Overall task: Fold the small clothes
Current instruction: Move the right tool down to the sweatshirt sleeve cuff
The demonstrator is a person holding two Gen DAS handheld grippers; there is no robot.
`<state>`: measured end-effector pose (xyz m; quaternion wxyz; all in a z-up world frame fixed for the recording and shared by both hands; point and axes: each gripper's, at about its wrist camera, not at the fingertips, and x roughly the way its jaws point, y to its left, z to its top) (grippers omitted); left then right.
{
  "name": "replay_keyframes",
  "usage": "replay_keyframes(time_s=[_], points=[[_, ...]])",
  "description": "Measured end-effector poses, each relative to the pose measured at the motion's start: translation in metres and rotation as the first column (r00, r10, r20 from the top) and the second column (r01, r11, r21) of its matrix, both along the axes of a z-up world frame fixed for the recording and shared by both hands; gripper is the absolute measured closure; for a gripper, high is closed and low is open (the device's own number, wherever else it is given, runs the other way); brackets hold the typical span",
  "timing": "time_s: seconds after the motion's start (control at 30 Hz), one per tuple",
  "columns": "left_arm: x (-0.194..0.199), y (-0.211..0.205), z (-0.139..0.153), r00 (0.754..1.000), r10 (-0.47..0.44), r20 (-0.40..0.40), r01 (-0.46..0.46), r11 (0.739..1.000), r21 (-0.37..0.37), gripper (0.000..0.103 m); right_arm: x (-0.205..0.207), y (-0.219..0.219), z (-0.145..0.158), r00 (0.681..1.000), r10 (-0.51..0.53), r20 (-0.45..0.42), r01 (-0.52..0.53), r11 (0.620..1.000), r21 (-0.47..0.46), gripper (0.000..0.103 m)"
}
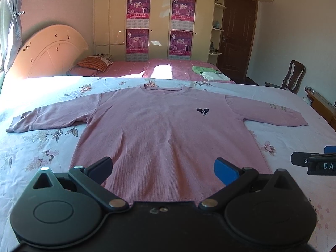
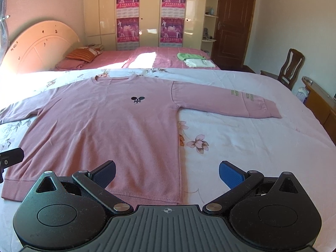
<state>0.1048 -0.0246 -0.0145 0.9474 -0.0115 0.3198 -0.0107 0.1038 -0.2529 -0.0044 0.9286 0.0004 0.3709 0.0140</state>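
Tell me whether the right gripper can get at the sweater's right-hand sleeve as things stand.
Probably yes. The right gripper is open and empty, and the sleeve lies flat on the floral bedspread with nothing on or around it. It would need to move forward and right.

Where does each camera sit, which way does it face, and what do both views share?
Left wrist: on the left gripper, near the sweater hem, facing along the bed toward the wardrobe; its own open jaws show, and the right gripper's tip at the right edge.
Right wrist: on the right gripper, over the sweater's right hem corner, facing the same way; its own open jaws show, and the left gripper's tip at the left edge.
Shared: sweater, bed, wardrobe, door, chair.
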Motion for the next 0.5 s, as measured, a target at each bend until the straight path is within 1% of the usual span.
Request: replay_keyframes(time_s=[0.17, 0.3, 0.37, 0.43, 0.5], points=[[0.028, 0.000, -0.011, 1.000, -0.013, -0.015, 0.013, 1.000, -0.001, 0.000, 0.022, -0.010, -0.008, 1.000, -0.024, 0.003, 0.024, 1.000, -0.004, 0.000], [0.055, -0.001, -0.021, 1.000, -0.017, -0.024, 0.017, 1.000, 0.003, 0.000, 0.048, -0.025, -0.017, 0.997, -0.070, 0.014, 0.070, 0.998, 0.002, 0.000], [0.068, -0.001, -0.026, 0.999, -0.030, -0.024, 0.030, 1.000, -0.006, 0.000, 0.064, -0.033, -0.022, 0.994, -0.101, 0.029, 0.101, 0.995, -0.013, 0.000], [0.083, 0.002, -0.031, 1.000, -0.002, -0.007, 0.002, 1.000, -0.022, 0.000, 0.081, -0.042, -0.026, 0.990, -0.133, 0.040, 0.135, 0.990, -0.032, 0.000], [0.098, 0.003, -0.036, 1.000, 0.027, 0.003, -0.027, 1.000, -0.005, 0.000, 0.098, -0.053, -0.032, 0.985, -0.167, 0.038, 0.169, 0.985, -0.044, 0.000]])
